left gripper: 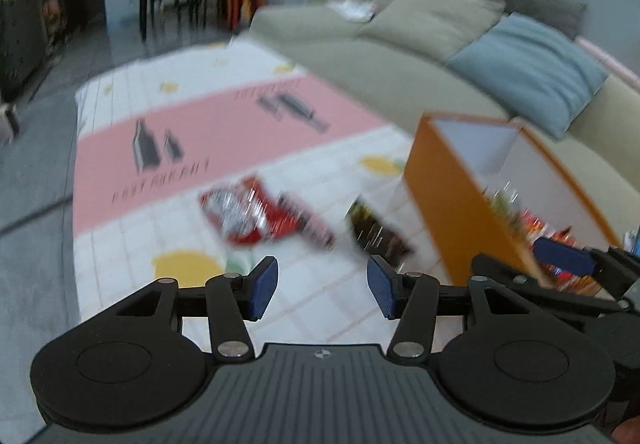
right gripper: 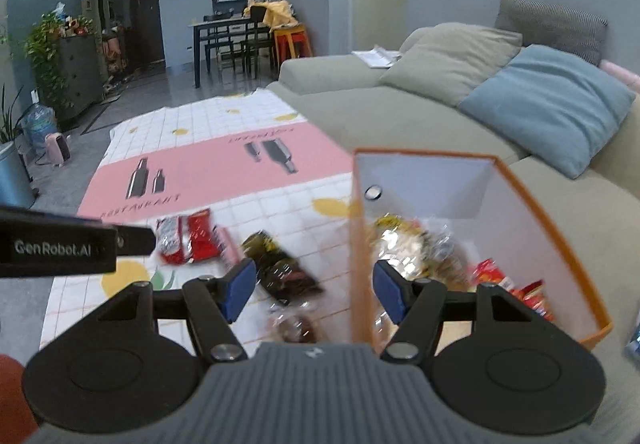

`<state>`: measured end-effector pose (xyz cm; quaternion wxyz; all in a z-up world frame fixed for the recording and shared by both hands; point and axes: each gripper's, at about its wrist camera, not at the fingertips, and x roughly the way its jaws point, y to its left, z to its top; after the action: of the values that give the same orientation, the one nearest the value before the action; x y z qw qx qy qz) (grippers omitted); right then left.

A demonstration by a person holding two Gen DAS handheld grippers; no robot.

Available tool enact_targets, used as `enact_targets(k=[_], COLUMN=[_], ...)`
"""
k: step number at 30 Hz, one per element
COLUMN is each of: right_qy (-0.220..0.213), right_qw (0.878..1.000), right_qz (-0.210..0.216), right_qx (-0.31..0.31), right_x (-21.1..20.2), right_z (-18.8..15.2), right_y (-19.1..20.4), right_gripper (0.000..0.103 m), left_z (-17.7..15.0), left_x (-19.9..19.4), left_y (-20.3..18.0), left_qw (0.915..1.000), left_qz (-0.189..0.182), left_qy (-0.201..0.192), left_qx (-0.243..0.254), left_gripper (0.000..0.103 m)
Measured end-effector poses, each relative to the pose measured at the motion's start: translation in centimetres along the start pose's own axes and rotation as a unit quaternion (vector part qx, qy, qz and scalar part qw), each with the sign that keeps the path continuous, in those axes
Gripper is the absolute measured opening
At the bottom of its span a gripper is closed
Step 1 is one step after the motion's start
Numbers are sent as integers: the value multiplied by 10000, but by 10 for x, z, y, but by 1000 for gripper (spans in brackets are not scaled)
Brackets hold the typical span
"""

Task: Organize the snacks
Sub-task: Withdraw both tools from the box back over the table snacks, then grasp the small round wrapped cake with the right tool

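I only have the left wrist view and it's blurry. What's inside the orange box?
Observer: The right wrist view shows the box already holds several snack packets, clear-wrapped ones and red ones.
Operator: How many packs are left on the mat?
Observer: Two red packs side by side, a dark one, and a brownish one nearest the right gripper.
Operator: Is that gripper holding anything?
Observer: No, it is open and empty.
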<state>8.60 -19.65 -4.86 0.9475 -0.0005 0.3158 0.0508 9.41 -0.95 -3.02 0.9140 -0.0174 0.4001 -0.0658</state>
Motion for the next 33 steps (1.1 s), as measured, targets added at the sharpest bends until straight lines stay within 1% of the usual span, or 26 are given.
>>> enact_targets(k=[2, 4, 6, 7, 9, 11, 14, 16, 18, 23, 27, 33], right_qy=[163, 336, 506, 572, 681, 626, 603, 575, 641, 976, 1092, 1295], right_qw=[9998, 9994, 9987, 9983, 9975, 9972, 9958, 9929, 9892, 9863, 9822, 9790], right_qz=[50, 82, 61, 73, 100, 20, 18, -189, -364, -401, -461, -442], right_qx=[67, 85, -3, -69, -186, -411, -687, -1027, -1269, -1268, -1460, -1508], right_x=[8, 16, 25, 28, 34, 36, 43, 49, 57, 80, 92, 108], right_z=[-9, -16, -24, -28, -34, -39, -39, -37, -34, -31, -33, -35], right_y=[4, 7, 12, 16, 21, 29, 37, 44, 47, 44, 46, 45], right_gripper=[63, 63, 59, 55, 55, 54, 52, 52, 52, 47, 47, 43], left_z=[-9, -16, -22, -24, -27, -29, -30, -29, -28, -21, -20, -20], left_x=[7, 12, 16, 19, 23, 28, 34, 38, 41, 48, 56, 62], left_y=[10, 16, 19, 20, 22, 23, 22, 21, 21, 23, 22, 19], left_qw=[9999, 9996, 9995, 9994, 9991, 9987, 9982, 9981, 9980, 9975, 9966, 9955], left_qz=[-31, 38, 99, 105, 72, -25, -102, -95, -66, -105, -77, -48], left_qy=[158, 279, 303, 340, 413, 508, 583, 607, 621, 699, 821, 934], left_qx=[-60, -51, -17, -11, -48, -49, -9, 32, 61, 38, 86, 154], left_gripper=[61, 61, 61, 61, 61, 61, 61, 61, 61, 61, 61, 61])
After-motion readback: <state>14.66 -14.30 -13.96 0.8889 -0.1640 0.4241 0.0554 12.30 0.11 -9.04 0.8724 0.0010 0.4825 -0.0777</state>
